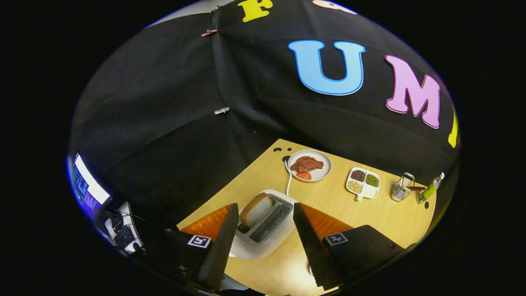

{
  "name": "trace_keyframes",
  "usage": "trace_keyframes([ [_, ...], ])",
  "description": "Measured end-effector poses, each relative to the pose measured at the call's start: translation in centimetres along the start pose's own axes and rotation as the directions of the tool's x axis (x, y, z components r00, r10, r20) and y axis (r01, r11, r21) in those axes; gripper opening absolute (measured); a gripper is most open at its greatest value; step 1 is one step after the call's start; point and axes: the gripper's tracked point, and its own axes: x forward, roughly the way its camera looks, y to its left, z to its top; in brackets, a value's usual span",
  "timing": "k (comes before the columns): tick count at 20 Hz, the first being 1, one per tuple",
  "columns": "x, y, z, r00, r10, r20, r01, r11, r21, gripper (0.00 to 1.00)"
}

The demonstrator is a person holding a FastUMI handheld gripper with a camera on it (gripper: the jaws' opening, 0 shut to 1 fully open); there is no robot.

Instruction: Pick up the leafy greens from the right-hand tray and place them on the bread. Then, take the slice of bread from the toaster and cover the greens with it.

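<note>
A white toaster [269,234] stands on the wooden table, between and just ahead of my fingers. A slice of bread [256,210] sticks up out of its left slot; the right slot is bare. My gripper [265,213] hovers above the toaster, open, with nothing between its fingers and the bread nearer the left one. Neither finger touches the bread or the toaster. I cannot see leafy greens or the other bread from here.
Beyond the toaster sits a white plate [322,174] with brown meat and a red slice. To its right are a white divided dish [370,191] of beans, a wire holder [402,187] and a green bottle [430,189]. A white cord [287,181] runs back from the toaster.
</note>
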Motion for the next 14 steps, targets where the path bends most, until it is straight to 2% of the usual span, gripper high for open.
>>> trace_keyframes([
  [4,4.2,1.8,-2.0,0.995,-0.021,-0.094,0.023,1.0,0.021,0.85],
  [9,8.5,2.0,-4.1,0.981,-0.085,-0.174,0.093,0.995,0.037,0.85],
  [14,11.3,1.9,-5.3,0.959,-0.144,-0.246,0.173,0.98,0.101,0.8],
])
